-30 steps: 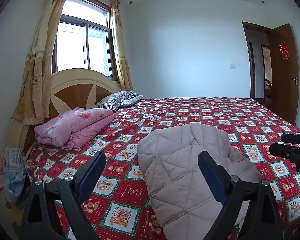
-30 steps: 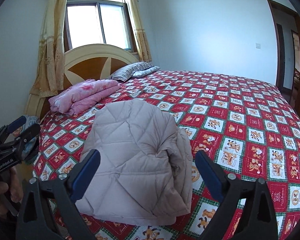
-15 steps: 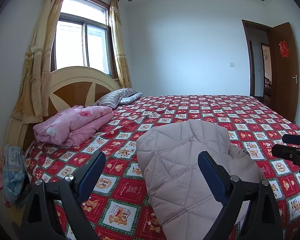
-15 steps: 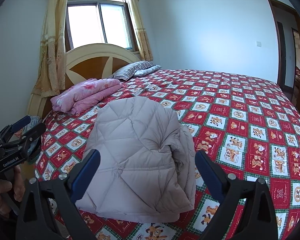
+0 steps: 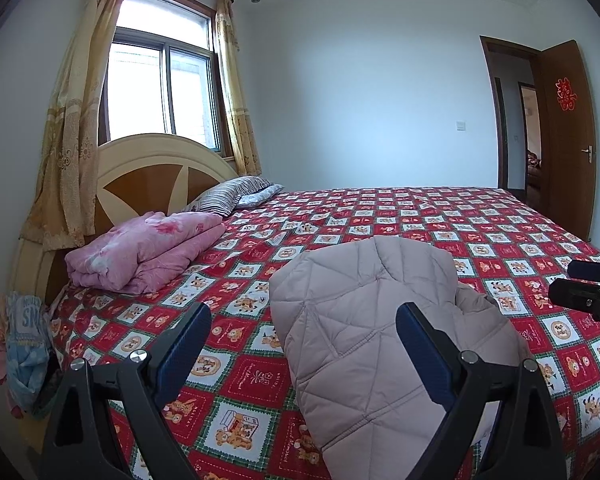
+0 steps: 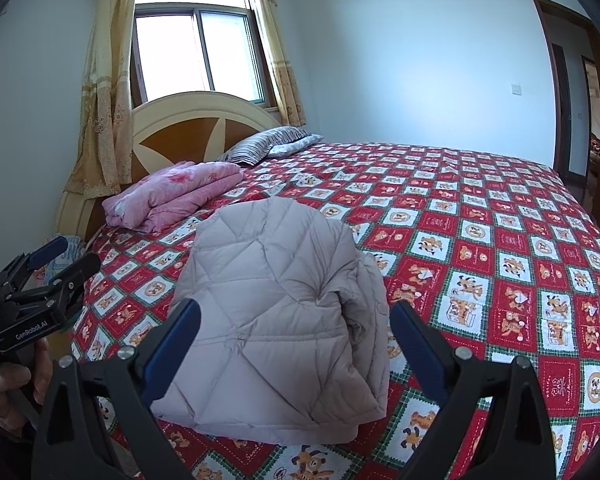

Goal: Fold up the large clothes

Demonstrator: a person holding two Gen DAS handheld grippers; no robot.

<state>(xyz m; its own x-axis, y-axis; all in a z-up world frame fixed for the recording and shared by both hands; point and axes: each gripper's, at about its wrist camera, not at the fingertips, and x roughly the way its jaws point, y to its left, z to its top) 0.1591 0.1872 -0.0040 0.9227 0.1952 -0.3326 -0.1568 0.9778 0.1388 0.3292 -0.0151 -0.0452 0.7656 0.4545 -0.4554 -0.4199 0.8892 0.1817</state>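
A pale pink quilted down jacket [image 5: 364, 320] lies folded into a compact bundle on the near part of the bed; it also shows in the right wrist view [image 6: 276, 320]. My left gripper [image 5: 304, 348] is open and empty, held above and in front of the jacket's left side, not touching it. My right gripper [image 6: 296, 340] is open and empty, held back from the jacket's near edge. The left gripper also shows at the left edge of the right wrist view [image 6: 56, 264], and the right gripper at the right edge of the left wrist view [image 5: 588, 284].
The bed has a red checked cartoon sheet [image 6: 480, 220]. A folded pink quilt [image 5: 144, 252] and striped pillows [image 5: 228, 196] lie near the wooden headboard [image 5: 152, 176]. Clothes hang at the bed's left corner [image 5: 24, 344]. A curtained window [image 5: 160, 92] and an open door [image 5: 564, 136] lie beyond.
Both grippers have drawn back and tilted up slightly, so the jacket sits a little lower in each view. The jacket has not moved.
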